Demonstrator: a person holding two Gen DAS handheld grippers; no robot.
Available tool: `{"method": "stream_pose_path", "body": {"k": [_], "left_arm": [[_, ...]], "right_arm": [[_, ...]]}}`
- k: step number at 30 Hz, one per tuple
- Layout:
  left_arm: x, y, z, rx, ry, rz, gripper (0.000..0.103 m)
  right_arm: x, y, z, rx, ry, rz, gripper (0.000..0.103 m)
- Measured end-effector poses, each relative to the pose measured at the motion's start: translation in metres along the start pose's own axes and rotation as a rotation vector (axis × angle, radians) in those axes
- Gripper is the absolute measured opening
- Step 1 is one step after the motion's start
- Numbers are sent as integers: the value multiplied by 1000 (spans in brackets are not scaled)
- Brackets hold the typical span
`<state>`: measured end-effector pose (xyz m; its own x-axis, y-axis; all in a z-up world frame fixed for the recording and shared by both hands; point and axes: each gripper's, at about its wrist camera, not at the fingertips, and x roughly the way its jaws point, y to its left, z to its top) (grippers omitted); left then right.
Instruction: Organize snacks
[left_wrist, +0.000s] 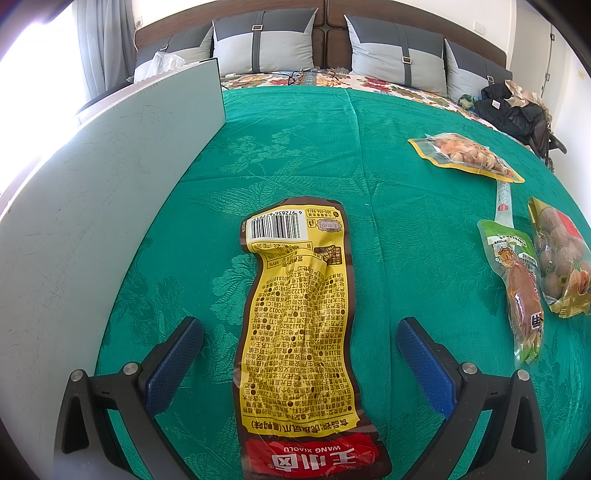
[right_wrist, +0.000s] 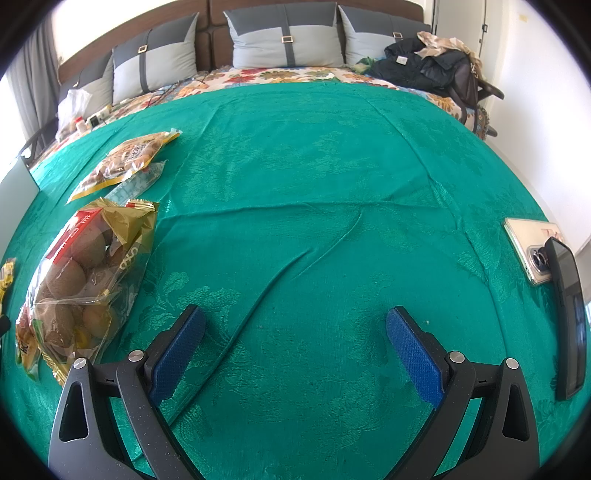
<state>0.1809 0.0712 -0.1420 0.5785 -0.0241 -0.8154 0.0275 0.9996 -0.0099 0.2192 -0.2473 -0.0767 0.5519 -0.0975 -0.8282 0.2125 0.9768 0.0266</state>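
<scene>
1. The yellow snack packet (left_wrist: 297, 328) lay flat on the green bedspread (left_wrist: 388, 147), filling the lower centre of the left wrist view, barcode end farthest from the camera and red brand band nearest.
2. The left gripper (left_wrist: 300, 345) had its blue-padded fingers (left_wrist: 177, 354) spread wide, one on each side of the packet and clear of both edges; nothing was clamped.
3. The packet's long axis ran up the frame, roughly in line with the fingers' forward direction, so the short width lay across the gap (the favourable orientation for closing, in my judgement).
4. A pale flat panel (left_wrist: 110, 177), possibly a container wall, stood along the left of that view; its purpose could not be confirmed.
5. The right gripper (right_wrist: 295, 341) was likewise spread apart and empty, with only bare cloth between its fingers in the lower centre of the right wrist view.
6. Other snacks lay at that view's left edge: a bag of round brown snacks (right_wrist: 85, 273) and a yellow-trimmed pouch (right_wrist: 125, 158) farther up.
7. The left gripper was therefore the nearer one to the yellow packet, already straddling it.
</scene>
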Motion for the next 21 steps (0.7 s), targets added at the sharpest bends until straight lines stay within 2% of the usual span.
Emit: {"method": "stream_pose_path", "body": {"k": [17,19,21], "left_arm": [[0,0,0,0,0,0,103],[0,0,0,0,0,0,103],[0,0,0,-1,-1,-1,103]], "right_arm": [[3,1,3,12,4,-4,100],[-3,-4,5,32,13,40,97],[-25,-19,11,190,-57,164,97]]}}
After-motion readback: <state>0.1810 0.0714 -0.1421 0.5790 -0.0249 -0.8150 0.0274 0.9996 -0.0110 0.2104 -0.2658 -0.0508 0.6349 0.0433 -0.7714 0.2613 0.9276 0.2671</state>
